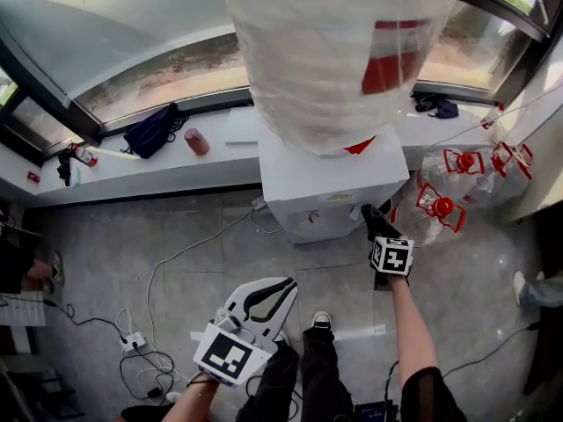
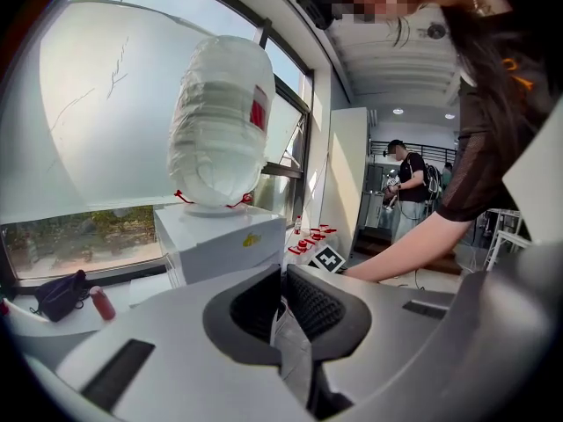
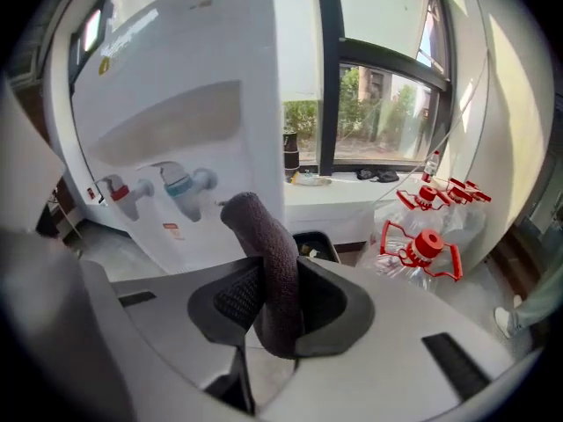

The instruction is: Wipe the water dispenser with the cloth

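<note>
The white water dispenser (image 1: 330, 178) stands against the window sill, with a big plastic-wrapped bottle (image 1: 325, 51) on top. My right gripper (image 1: 374, 224) is at its front right corner, shut on a dark grey cloth (image 3: 257, 222) that sticks up from between the jaws. In the right gripper view the dispenser's front (image 3: 176, 86) is close, at the left, with a red tap (image 3: 117, 190) and a blue tap (image 3: 180, 183); the cloth is just short of it. My left gripper (image 1: 283, 284) hangs low over the floor, away from the dispenser, jaws shut on nothing I can make out.
Several empty jugs with red caps (image 1: 444, 202) lie on the floor right of the dispenser. Cables and a power strip (image 1: 132, 341) trail at the left. A dark bag (image 1: 151, 130) and a red bottle (image 1: 196, 141) sit on the sill. A black bin (image 3: 315, 246) stands beside the dispenser.
</note>
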